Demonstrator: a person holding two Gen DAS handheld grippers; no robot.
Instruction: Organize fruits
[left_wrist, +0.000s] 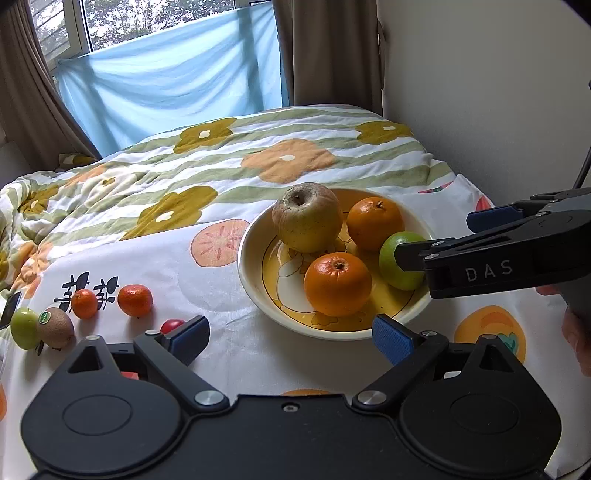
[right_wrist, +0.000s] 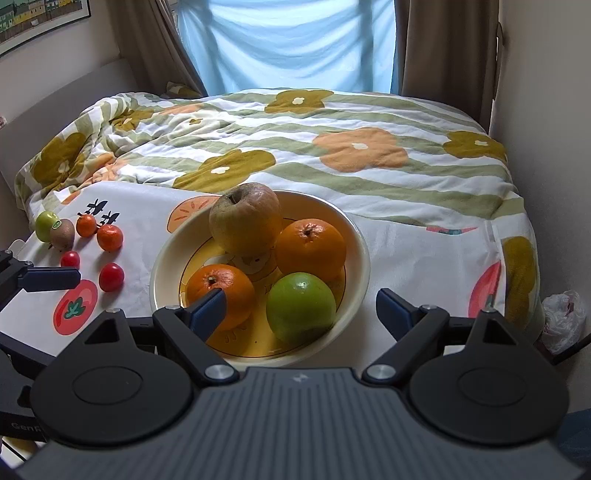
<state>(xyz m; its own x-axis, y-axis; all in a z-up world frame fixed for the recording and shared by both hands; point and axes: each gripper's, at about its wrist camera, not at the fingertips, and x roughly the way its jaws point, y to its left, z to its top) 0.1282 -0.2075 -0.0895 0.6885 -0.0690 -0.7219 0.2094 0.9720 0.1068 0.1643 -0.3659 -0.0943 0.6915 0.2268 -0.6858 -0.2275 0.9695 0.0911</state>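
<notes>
Left claw (left_wrist: 291, 338), seen from its own wrist camera, gapes wide and empty over the cloth just short of the bowl (left_wrist: 255, 280); the loose small fruits lie off to its left, with a red tomato (left_wrist: 171, 325) nearest its left finger.

From the right wrist, the right claw (right_wrist: 301, 308) also gapes wide and grips nothing, straddling the green apple (right_wrist: 301, 306) in the bowl's near side, so it looks the nearer one to the bowl.
</notes>
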